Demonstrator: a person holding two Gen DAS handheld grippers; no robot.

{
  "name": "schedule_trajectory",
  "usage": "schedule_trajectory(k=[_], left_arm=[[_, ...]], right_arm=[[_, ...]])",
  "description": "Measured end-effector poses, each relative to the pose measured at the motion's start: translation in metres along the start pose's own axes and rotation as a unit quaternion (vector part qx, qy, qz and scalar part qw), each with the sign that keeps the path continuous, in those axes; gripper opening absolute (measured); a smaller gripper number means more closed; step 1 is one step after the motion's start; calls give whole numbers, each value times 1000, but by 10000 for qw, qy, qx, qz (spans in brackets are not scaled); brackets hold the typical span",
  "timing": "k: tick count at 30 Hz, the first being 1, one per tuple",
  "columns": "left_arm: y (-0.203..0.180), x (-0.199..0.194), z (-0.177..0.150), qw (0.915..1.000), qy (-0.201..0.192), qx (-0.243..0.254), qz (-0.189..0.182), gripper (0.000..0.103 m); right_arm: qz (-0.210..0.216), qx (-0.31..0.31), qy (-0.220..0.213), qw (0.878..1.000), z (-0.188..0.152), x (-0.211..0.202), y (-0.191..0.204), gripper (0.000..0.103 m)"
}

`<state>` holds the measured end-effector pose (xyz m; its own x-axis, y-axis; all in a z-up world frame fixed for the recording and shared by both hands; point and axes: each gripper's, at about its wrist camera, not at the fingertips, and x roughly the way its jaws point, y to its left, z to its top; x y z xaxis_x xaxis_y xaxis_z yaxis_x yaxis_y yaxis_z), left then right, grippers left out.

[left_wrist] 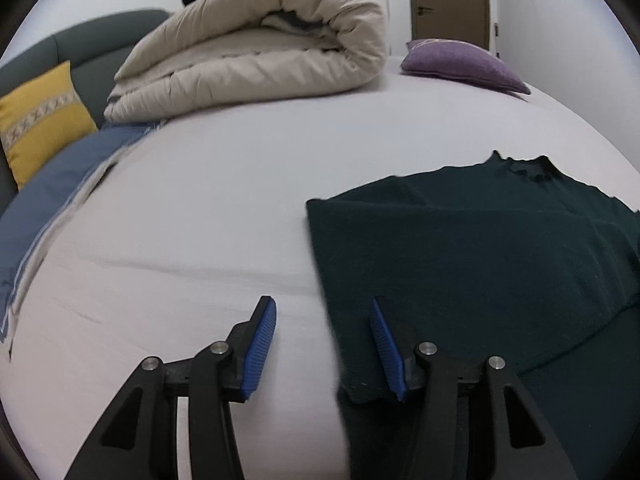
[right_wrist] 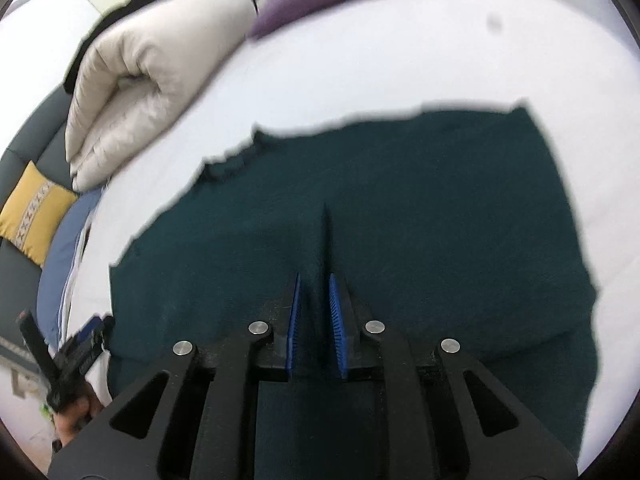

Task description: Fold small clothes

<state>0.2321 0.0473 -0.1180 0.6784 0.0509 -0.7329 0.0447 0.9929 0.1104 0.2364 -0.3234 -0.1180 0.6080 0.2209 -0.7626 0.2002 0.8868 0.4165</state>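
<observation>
The left gripper (left_wrist: pixel 323 350) is built of matte black plastic linkage arms with triangular cut-outs near their bases; four round silver pivot pins sit on the joints, two to each side; each finger carries a bright blue ribbed pad (left_wrist: pixel 262 350) set into a black backing, the ribs running crosswise. The right gripper (right_wrist: pixel 316 326) has the same make: black arms with triangular openings, four silver pins, and blue ribbed pads (right_wrist: pixel 337 326) on tapering black fingers; in the right wrist view the other tool shows blurred as black with a touch of blue, with a patch of skin of the person's hand (right_wrist: pixel 74 416) below it.
</observation>
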Motion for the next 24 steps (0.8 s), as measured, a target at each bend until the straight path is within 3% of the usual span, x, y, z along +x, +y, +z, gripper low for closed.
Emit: schedule_trajectory(k=[3, 5, 6, 8, 9, 11, 14, 18, 20, 24], left_arm=[[-7, 16, -4, 9997, 176, 136, 33, 54], [-4, 24, -5, 9998, 204, 71, 25, 56], [0, 27, -5, 9997, 233, -16, -13, 58], [11, 31, -3, 9991, 313, -246, -132, 66], [14, 30, -3, 9989, 329, -302, -170, 66], [20, 16, -7, 9988, 294, -347, -187, 65], [28, -18, -20, 9979, 219, -498, -345, 64], [42, -67, -54, 9913, 295, -940, -878, 63], [44, -92, -79, 9865, 426, -1015, -1214, 63], [40, -125, -127, 9741, 846, -1088, -1795, 63]], right_arm=[[315, -228, -151, 9991, 7, -5, 16, 15], [262, -395, -32, 9989, 7, 4, 23, 16], [257, -449, 195, 9985, 5, 19, 22, 24], [107, -416, 596, 9973, -1, 43, 11, 23], [296, -365, 365, 9982, -5, 38, 5, 23], [269, -230, 328, 9988, -9, 22, 2, 24], [378, -159, 51, 9991, -24, -24, -3, 29], [623, -114, -425, 9971, -63, -106, -19, 58], [729, -118, -475, 9961, -81, -135, -28, 65], [825, -27, -335, 9960, -136, -196, -60, 65]])
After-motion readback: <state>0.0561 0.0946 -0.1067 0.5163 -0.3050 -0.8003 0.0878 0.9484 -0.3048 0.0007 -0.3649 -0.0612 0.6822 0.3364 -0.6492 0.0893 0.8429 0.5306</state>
